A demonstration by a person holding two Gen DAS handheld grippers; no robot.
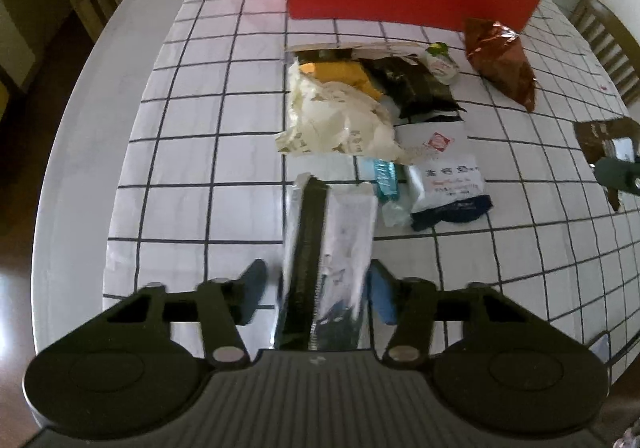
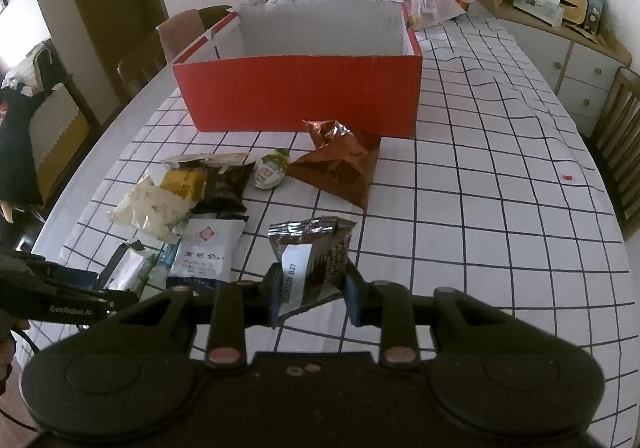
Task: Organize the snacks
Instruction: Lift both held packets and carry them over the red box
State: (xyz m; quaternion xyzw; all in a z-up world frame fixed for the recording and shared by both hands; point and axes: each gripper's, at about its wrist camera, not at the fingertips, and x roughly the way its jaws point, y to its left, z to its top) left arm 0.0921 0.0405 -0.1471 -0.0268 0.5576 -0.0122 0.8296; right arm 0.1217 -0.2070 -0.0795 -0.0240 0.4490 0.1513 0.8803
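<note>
Left claw (image 1: 318, 288): a silver-and-black packet (image 1: 340, 244) stands between the pads, blurred; grip can't be told, print unreadable. Right claw (image 2: 312, 298) pinches a brown foil snack (image 2: 316, 252) w/ a white sticker, digits partly legible, ending "B27". Red box (image 2: 300, 91) sits open at the back of the counter (image 2: 480, 207), top cut off in left view. Snack pile (image 2: 192, 199) lies near its front; the white pouch (image 2: 208, 252) text is too small. The left tool reads "GenRobot.AI".
</note>
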